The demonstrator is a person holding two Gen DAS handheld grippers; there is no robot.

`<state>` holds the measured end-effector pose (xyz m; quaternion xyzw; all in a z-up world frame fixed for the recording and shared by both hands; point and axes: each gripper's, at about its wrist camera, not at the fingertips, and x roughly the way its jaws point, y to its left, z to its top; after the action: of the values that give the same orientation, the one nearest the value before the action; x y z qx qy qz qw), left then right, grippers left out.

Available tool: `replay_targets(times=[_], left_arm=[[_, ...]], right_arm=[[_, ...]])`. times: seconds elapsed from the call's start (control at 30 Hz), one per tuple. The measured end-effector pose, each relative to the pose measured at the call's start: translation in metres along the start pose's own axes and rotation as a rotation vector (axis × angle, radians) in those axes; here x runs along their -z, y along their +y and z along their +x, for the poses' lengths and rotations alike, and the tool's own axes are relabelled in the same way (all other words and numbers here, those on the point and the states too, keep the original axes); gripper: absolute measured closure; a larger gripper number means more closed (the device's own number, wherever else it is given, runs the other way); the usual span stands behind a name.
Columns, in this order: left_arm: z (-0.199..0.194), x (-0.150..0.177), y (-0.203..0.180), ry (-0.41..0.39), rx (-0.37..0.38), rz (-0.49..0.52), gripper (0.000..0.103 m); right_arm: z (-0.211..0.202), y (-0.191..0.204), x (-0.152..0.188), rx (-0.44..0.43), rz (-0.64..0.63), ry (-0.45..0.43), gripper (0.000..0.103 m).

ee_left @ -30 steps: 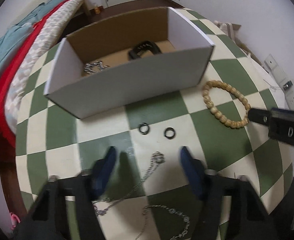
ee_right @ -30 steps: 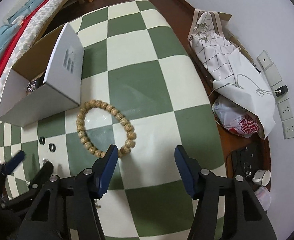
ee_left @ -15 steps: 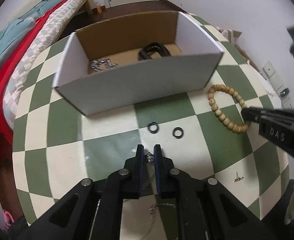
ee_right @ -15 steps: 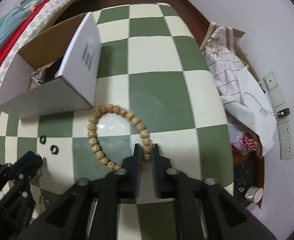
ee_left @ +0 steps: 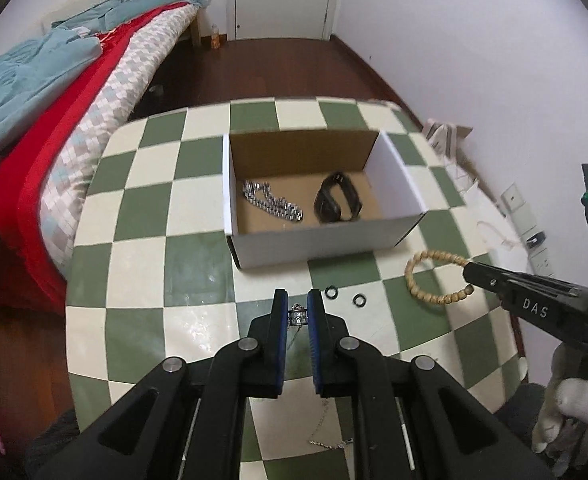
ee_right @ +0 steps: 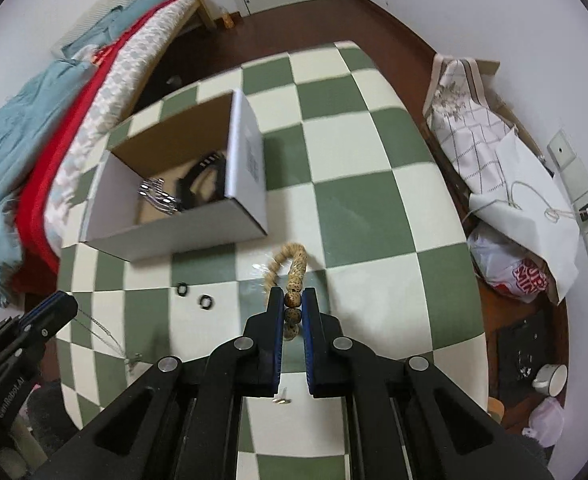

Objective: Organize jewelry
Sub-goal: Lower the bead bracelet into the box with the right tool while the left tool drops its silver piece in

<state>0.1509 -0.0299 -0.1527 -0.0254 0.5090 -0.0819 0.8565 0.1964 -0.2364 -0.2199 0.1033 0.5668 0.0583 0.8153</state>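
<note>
My left gripper (ee_left: 297,310) is shut on the pendant of a thin silver necklace (ee_left: 297,317) and holds it above the checkered table; its chain (ee_left: 325,436) hangs down behind the fingers. My right gripper (ee_right: 292,305) is shut on a wooden bead bracelet (ee_right: 292,268), lifted off the table, and the bracelet also shows in the left wrist view (ee_left: 433,276). An open white cardboard box (ee_left: 317,240) holds a silver chain bracelet (ee_left: 272,202) and a black band (ee_left: 335,202). Two small black rings (ee_left: 343,296) lie in front of the box.
A small earring stud (ee_right: 281,399) lies on the table under my right gripper. A bed with red and teal bedding (ee_left: 54,92) stands left of the table. Bags (ee_right: 505,184) lean on the wall at the right, with cups (ee_right: 549,376) on the floor.
Both grippers closed, the left on the necklace pendant and the right on the bead bracelet. Both then rose and drew back, lifting the pieces off the table.
</note>
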Motion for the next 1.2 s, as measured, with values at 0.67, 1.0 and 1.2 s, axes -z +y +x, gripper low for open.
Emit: replay_targets(times=[0.67, 1.0, 1.2], left_arm=[[-0.079, -0.065, -0.013, -0.171, 0.083, 0.036, 0.096], [-0.071, -0.131, -0.007, -0.193, 0.077, 0.060, 0.096], [-0.020, -0.141, 0.007, -0.097, 0.051, 0.044, 0.096]], right_arm=[[-0.100, 0.052, -0.046, -0.118, -0.062, -0.150, 0.094], [-0.090, 0.083, -0.103, -0.117, -0.097, -0.152, 0.094], [-0.034, 0.093, -0.127, -0.039, -0.138, -0.080, 0.094]])
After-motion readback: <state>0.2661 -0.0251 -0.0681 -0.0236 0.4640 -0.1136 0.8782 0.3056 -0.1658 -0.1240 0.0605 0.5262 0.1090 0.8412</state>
